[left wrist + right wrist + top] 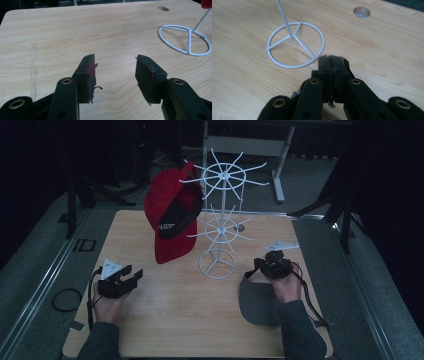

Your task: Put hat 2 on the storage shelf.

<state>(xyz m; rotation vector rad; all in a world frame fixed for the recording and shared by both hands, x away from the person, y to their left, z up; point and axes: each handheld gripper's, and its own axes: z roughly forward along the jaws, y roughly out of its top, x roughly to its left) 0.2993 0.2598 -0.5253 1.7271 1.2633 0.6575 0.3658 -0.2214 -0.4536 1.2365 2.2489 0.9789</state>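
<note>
High view: one white wire rack (220,215) stands at the middle of the wooden counter (165,320), with two tiers of spoked hooks on a single post above a ring base; one red cap (172,215) hangs from the rack's left side, its brim pointing down toward the counter; one grey cap (257,302) lies flat near the counter's right front corner; two tongs, one in each hand. Left tongs (136,276), held near the left edge by the left hand (106,302), point right toward the rack base with jaws apart and nothing between them; forearm enters from the front edge. Right tongs (248,274), held by the right hand (285,287) just right of the rack base, point left, the hand resting over the grey cap; whether a cap edge is caught between the jaws cannot be told here.

Left gripper view: left tongs (116,72) spread wide over bare wood, red residue on the left pad; ring base (185,40) lies toward the far right.

Right gripper view: right tongs (332,65) pressed together, a thin dark seam and a frayed thread between the pads; ring base (295,45) just ahead; one round hole (361,12) in the counter beyond.

Surroundings: dim room; grey floor; dark stands at both sides; a pale table frame (280,145) beyond the far edge; a cable loop (66,299) on the floor at left.
</note>
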